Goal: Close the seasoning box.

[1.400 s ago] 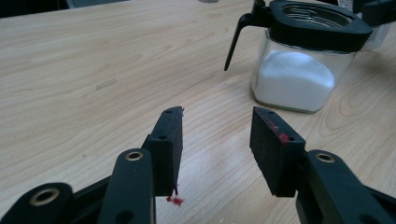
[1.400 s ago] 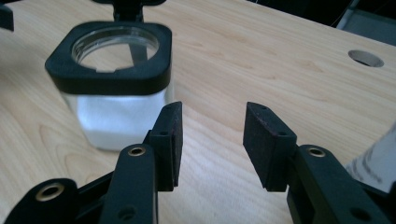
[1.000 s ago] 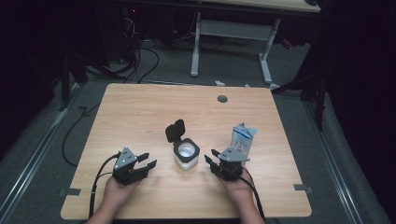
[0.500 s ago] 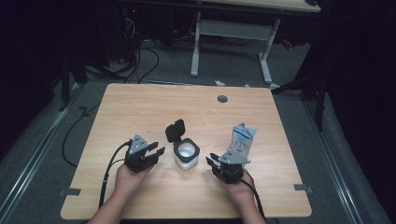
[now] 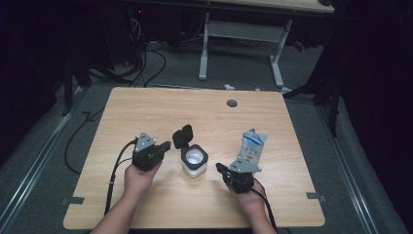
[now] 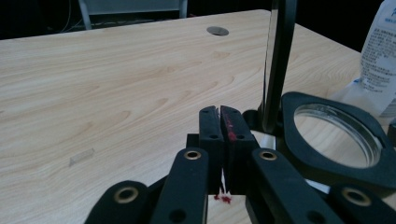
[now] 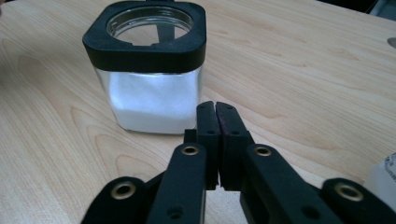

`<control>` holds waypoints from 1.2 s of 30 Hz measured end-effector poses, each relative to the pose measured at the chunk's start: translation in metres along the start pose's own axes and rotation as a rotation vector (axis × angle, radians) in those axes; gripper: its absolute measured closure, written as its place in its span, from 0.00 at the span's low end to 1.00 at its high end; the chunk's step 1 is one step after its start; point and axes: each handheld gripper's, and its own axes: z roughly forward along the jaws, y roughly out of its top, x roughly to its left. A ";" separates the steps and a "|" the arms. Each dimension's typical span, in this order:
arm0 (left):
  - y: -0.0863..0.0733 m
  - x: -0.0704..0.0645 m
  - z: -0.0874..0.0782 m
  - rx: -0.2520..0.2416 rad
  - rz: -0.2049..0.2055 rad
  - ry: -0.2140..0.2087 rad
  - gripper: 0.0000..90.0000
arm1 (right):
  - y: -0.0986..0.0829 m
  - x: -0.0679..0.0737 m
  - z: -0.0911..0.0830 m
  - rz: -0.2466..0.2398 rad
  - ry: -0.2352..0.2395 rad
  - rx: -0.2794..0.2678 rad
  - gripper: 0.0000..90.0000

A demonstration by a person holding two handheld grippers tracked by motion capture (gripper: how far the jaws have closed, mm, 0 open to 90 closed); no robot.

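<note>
A square glass jar (image 5: pixel 194 161) with a black rim holds white powder at the table's middle; its hinged black lid (image 5: pixel 182 136) stands open at the back left. In the right gripper view the jar (image 7: pixel 149 70) is just ahead of my right gripper (image 7: pixel 215 106), whose jaws are shut and empty. My left gripper (image 6: pixel 219 112) is also shut on nothing, close beside the jar's rim (image 6: pixel 327 161) and upright lid (image 6: pixel 279 65). From above, the left gripper (image 5: pixel 166 145) points at the lid and the right gripper (image 5: pixel 219 167) lies right of the jar. A white pouch (image 5: pixel 253 145) stands behind the right gripper.
The wooden table (image 5: pixel 146 112) has a round cable hole (image 5: pixel 232 103) near its far edge. Cables trail from both grippers toward the front edge. A desk frame (image 5: pixel 238 34) and floor cables lie beyond the table.
My left gripper has moved right and slightly forward, up to the jar's open lid. The right gripper, jar and pouch have stayed put.
</note>
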 end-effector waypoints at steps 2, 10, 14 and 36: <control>0.002 0.000 0.001 -0.004 -0.003 0.000 0.99 | 0.000 0.001 -0.001 -0.004 0.001 -0.007 1.00; 0.017 -0.004 0.005 -0.040 -0.016 -0.017 1.00 | 0.002 0.007 0.001 -0.022 0.031 -0.007 1.00; 0.019 -0.004 0.005 -0.042 -0.017 -0.018 1.00 | 0.002 0.012 0.004 -0.037 0.037 0.000 1.00; 0.020 -0.009 0.002 -0.074 -0.028 -0.042 1.00 | 0.006 0.028 0.022 -0.073 0.043 0.015 1.00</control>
